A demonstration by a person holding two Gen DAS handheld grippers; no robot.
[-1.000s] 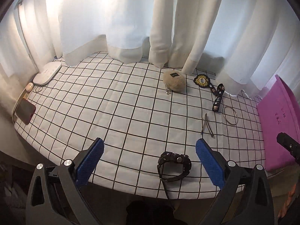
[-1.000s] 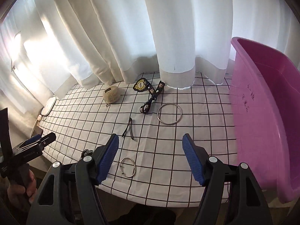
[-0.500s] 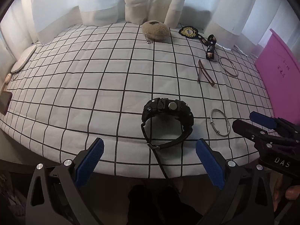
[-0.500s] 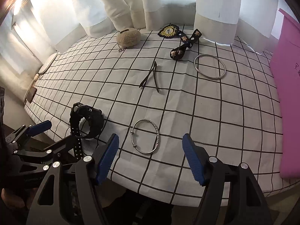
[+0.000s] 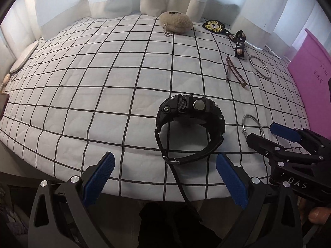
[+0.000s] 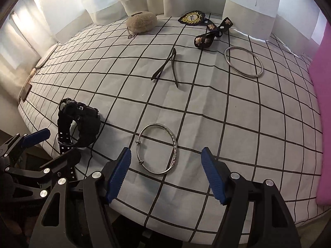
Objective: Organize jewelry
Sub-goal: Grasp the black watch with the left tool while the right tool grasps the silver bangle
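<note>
As both hands come down from higher view a second ago, table's near edge fills both frames. Left gripper (image 5: 164,175) jaws wide, empty, poised over black watch (image 5: 189,122) at near edge. Right gripper (image 6: 166,174) jaws wide, empty, over silver bangle (image 6: 158,148), also at near edge. Nothing gripped yet; likely pickups next. Pink bin (image 6: 322,103) at right edge, probable destination. Plain ring (image 6: 244,61), hair clip (image 6: 168,68) lie farther back, untouched.
</note>
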